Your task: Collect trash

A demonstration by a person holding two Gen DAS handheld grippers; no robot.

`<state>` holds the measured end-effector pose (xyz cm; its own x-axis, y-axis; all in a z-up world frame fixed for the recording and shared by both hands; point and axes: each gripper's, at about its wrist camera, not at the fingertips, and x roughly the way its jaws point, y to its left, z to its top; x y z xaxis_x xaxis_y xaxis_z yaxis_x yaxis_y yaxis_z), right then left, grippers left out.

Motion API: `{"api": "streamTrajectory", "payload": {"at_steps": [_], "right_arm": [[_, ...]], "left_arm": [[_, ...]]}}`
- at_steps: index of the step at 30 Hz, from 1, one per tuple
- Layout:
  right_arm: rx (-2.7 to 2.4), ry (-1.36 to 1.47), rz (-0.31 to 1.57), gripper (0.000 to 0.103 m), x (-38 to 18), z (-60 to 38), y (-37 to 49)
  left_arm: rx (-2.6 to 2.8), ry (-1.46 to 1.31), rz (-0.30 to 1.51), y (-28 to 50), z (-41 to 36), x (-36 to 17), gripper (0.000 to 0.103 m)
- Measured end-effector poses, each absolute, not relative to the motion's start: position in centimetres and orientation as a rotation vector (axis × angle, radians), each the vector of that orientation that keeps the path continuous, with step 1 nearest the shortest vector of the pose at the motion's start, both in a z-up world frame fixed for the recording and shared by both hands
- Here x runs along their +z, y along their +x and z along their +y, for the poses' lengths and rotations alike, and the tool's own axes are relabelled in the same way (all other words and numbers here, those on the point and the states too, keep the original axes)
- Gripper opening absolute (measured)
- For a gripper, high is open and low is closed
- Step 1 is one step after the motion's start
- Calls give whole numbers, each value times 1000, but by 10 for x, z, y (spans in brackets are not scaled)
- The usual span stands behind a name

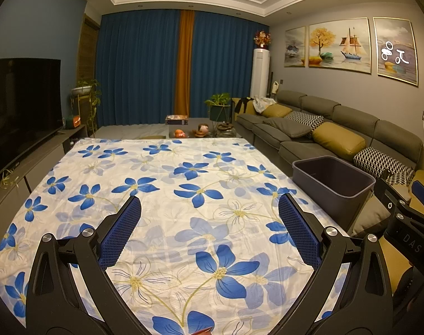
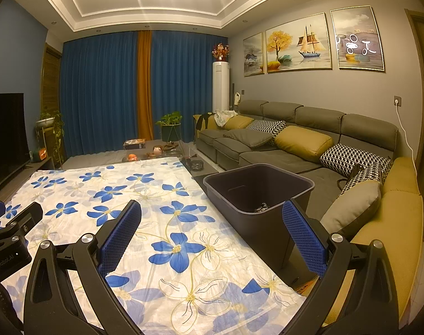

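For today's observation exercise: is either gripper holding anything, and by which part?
Nothing is held. The left gripper and the right gripper are both open and empty above the flowered cloth.

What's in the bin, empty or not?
Not empty. The right wrist view shows crumpled scraps at the bottom of the upright dark bin; how much, cannot tell.

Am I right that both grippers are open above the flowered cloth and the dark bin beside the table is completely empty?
Not quite: the dark bin is not empty. The right wrist view shows some crumpled trash at its bottom. The rest holds: the left gripper and right gripper are open above the flowered cloth.
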<state>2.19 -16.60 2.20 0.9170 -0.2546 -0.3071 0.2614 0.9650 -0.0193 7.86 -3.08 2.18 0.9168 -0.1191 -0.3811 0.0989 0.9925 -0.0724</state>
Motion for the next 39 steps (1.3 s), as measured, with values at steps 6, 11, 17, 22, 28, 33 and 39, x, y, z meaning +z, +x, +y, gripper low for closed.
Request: {"api": "streamTrajectory", "payload": {"at_steps": [6, 11, 17, 22, 28, 33, 39], "right_arm": [[-265, 23, 312, 98, 22, -167, 22], [-266, 24, 314, 98, 22, -167, 22], [-265, 24, 315, 98, 22, -167, 22], [-265, 24, 317, 98, 22, -167, 21], [-264, 24, 318, 98, 21, -168, 21], [-263, 24, 320, 98, 18, -168, 20], [-264, 25, 321, 98, 18, -168, 20]], "left_arm": [[-112, -52, 396, 79, -31, 22, 97], [-112, -52, 396, 79, -31, 22, 97], [-112, -53, 398, 79, -30, 22, 97], [-112, -54, 398, 79, -30, 22, 97], [-104, -45, 388, 77, -32, 21, 97], [-107, -36, 387, 75, -35, 18, 85], [-105, -31, 382, 73, -36, 18, 85]]}}
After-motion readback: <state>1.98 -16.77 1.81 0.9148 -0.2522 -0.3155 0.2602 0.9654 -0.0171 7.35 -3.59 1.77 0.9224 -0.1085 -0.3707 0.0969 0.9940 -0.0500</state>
